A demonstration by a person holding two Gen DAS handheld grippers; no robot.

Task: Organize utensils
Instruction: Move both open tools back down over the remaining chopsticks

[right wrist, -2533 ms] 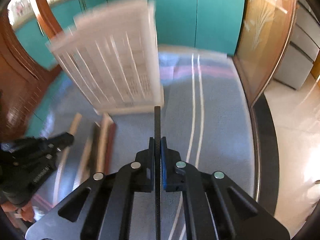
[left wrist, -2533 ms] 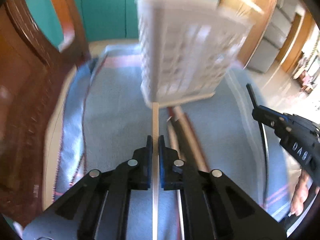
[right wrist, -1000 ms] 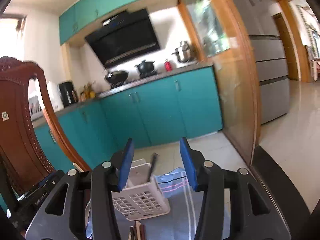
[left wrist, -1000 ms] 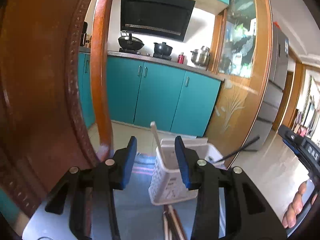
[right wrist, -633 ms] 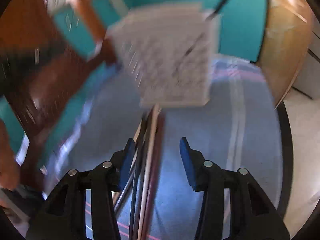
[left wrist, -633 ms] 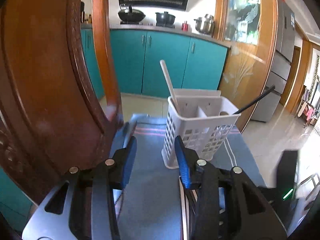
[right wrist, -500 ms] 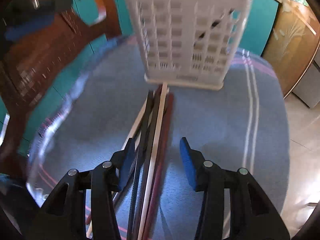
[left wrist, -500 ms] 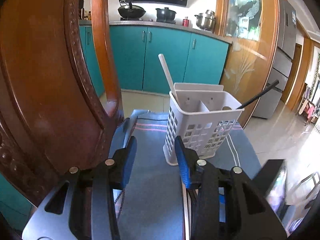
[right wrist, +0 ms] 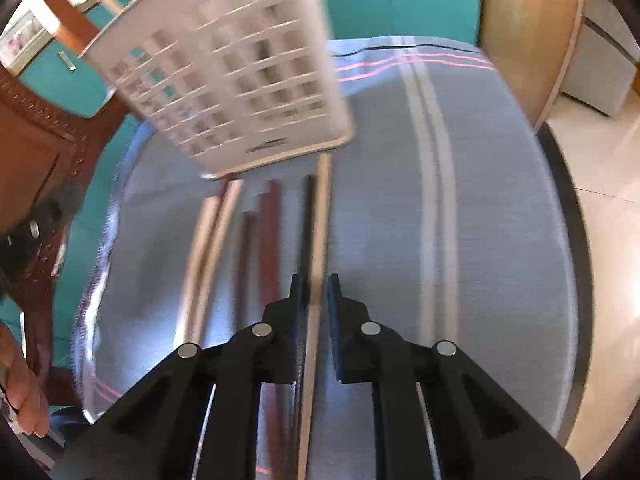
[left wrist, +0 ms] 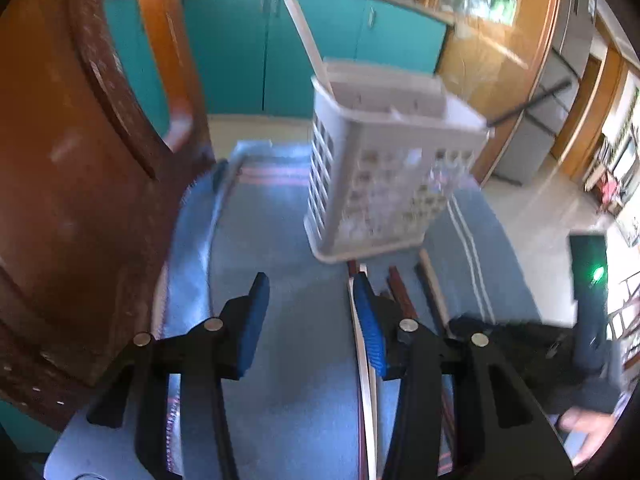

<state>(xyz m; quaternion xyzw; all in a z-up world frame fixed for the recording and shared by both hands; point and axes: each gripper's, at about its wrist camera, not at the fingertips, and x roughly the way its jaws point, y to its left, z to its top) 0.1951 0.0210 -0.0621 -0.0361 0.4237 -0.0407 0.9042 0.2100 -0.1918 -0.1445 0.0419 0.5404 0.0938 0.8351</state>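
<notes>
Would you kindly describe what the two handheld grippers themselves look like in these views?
Both are alike: the left gripper and right gripper have matte black angular linkage arms with triangular cut-outs and round silver pins at the pivots. The left one's jaws carry ribbed blue pads. A black housing beside it shows a small green light. No sleeves are visible.

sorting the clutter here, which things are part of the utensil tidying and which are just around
Job: white caddy, loose chopsticks on the cloth, pale chopstick between the right gripper jaws, left gripper.
Just around: wooden chair, teal cabinets, blue cloth.
</notes>
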